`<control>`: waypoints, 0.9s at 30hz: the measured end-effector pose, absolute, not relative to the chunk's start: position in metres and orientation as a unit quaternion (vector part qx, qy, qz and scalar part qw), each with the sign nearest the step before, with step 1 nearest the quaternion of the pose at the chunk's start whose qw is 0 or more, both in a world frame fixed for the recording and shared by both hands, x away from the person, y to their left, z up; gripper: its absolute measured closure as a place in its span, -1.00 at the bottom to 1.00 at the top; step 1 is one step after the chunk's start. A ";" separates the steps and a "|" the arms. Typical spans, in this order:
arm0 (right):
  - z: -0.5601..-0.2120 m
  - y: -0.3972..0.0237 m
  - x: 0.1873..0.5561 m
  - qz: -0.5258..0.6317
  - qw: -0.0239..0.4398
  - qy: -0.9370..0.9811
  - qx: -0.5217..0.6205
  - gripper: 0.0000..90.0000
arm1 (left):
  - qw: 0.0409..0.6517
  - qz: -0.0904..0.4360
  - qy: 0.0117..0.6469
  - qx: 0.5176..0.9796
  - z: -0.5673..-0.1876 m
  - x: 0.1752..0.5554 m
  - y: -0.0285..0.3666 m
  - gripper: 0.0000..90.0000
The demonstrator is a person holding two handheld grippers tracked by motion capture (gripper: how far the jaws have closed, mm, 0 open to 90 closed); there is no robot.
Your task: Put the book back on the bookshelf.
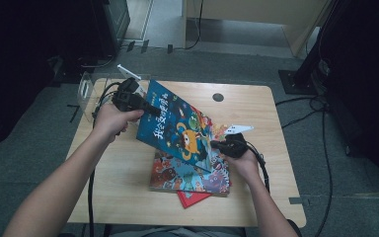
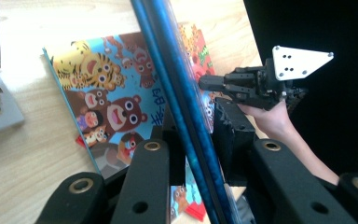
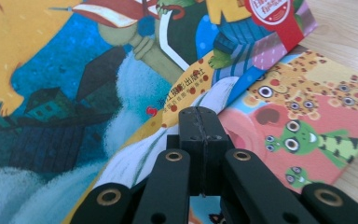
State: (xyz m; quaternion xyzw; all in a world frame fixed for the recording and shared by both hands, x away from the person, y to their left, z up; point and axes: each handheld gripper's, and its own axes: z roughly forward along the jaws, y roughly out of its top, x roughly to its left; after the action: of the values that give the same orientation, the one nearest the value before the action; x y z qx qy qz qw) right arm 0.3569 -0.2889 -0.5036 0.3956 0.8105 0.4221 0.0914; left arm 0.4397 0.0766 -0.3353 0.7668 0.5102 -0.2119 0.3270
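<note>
The wooden worktop point(image 1: 256, 197) carries a small stack of picture books: an animal-covered picture book point(image 1: 187, 175) on top and a red book point(image 1: 190, 198) of which only a corner is seen beneath it. Above that stack a blue picture book point(image 1: 177, 123) is held tilted, raised off the stack, its long axis running from the far left down toward the near right. It is gripped at two opposite ends. The left hand-held gripper point(image 1: 150, 109) is set over its upper left edge; in the left gripper view the book's edge point(image 2: 186, 116) is seen passing between the jaws, which appear to pinch it. The right hand-held gripper point(image 1: 216, 144) is at the lower right edge, its jaws pressed together on the cover's margin point(image 3: 168, 140), as the right gripper view shows.

The coming move is judged to turn on this diagonal: the book lies between the two hands, neither clearly nearer to its middle.

A clear plastic stand point(image 1: 86, 94) at the worktop's far left corner is hard to make out. The red book's cover is hidden by the stack.
</note>
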 end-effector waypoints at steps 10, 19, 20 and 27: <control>-0.502 -0.294 0.358 0.415 0.087 0.818 0.388 0.73 | 0.300 -0.240 0.505 0.773 -0.317 0.446 0.075 0.84; -0.500 -0.300 0.361 0.422 0.089 0.809 0.399 0.55 | 0.304 -0.236 0.497 0.778 -0.306 0.437 0.083 0.86; -0.500 -0.300 0.361 0.422 0.090 0.809 0.398 0.52 | 0.305 -0.235 0.497 0.778 -0.304 0.436 0.085 0.85; -0.502 -0.294 0.366 0.426 0.105 0.808 0.394 0.30 | 0.318 -0.219 0.506 0.771 -0.291 0.425 0.109 0.83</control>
State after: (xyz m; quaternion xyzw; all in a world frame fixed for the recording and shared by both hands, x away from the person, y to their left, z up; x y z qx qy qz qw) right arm 0.3656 -0.2944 -0.5024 0.3936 0.8075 0.4265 0.1053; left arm 0.4247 0.1090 -0.2906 0.7713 0.5057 -0.2195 0.3181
